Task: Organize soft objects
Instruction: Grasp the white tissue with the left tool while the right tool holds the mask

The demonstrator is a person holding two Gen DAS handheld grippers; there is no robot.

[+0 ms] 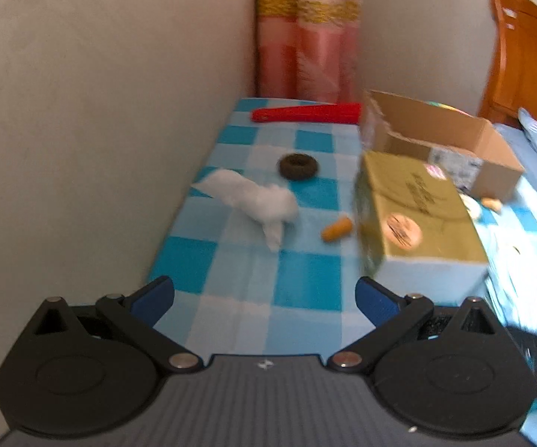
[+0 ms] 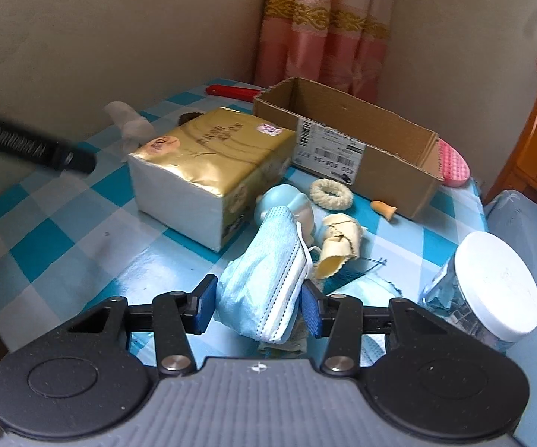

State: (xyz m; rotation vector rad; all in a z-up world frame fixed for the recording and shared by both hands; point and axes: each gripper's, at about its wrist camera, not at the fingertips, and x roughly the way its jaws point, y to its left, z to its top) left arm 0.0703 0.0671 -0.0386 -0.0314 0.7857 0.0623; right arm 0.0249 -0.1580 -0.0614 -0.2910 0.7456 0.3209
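Observation:
In the right wrist view my right gripper (image 2: pixel 260 303) is closing around a crumpled light-blue face mask (image 2: pixel 268 279); its blue pads (image 2: pixel 205 303) sit beside the mask on both sides, contact unclear. Beyond lie a pale blue soft toy (image 2: pixel 287 205), a cream hair scrunchie (image 2: pixel 331 193), folded yellow cloth (image 2: pixel 339 246), an orange earplug (image 2: pixel 384 209) and an open cardboard box (image 2: pixel 361 141). My left gripper (image 1: pixel 264 298) is wide open and empty above the checked tablecloth (image 1: pixel 305 283), short of a white tissue wad (image 1: pixel 257 201), a dark scrunchie (image 1: pixel 298 165) and an orange earplug (image 1: pixel 337 229).
A gold tissue pack (image 2: pixel 208 167) stands mid-table, also in the left wrist view (image 1: pixel 413 216). A red tool (image 1: pixel 305 113) lies at the far edge by the curtain. A white-lidded jar (image 2: pixel 492 290) stands at right, a pink pad (image 2: pixel 452 164) behind the box. A wall bounds the left.

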